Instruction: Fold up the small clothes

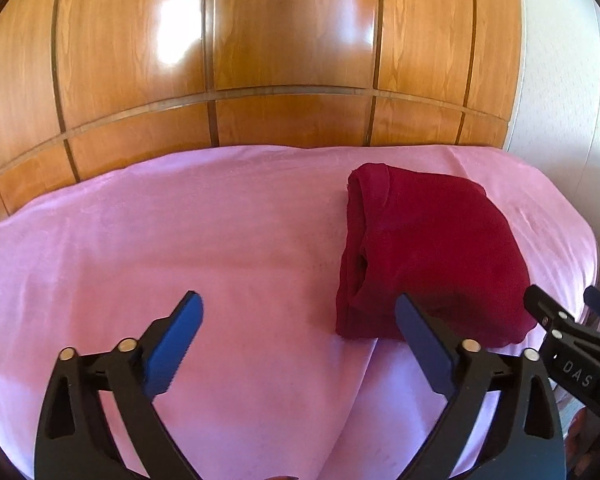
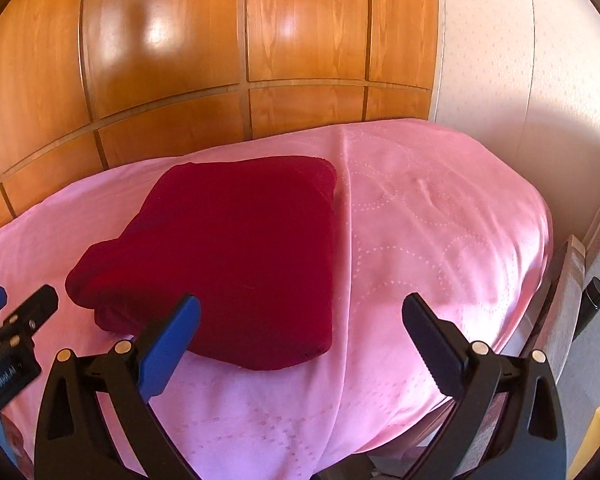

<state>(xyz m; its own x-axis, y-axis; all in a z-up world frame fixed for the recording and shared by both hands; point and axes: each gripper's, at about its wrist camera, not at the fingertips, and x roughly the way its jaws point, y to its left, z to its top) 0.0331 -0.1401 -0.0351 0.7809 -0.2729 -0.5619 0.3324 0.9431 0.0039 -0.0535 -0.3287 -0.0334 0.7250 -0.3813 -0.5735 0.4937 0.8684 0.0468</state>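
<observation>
Nearest in the left wrist view, the left gripper (image 1: 298, 318) has its blue-padded fingers (image 1: 180, 344) spread wide apart, holding nothing, above the pink bedspread (image 1: 180, 220). Its right finger overlaps the near edge of the folded dark red garment (image 1: 428, 248), though contact cannot be told. The right gripper (image 2: 300, 320) is likewise wide apart and grips nothing; its left finger sits over the garment's near edge. Each gripper shows at the edge of the other's view, close beside it. The garment (image 2: 228, 256) lies as a compact folded bundle on the bedspread (image 2: 440, 220). Beyond stand glossy wooden wardrobe doors (image 1: 260, 60), with a pale wall (image 2: 500, 60) to the right
</observation>
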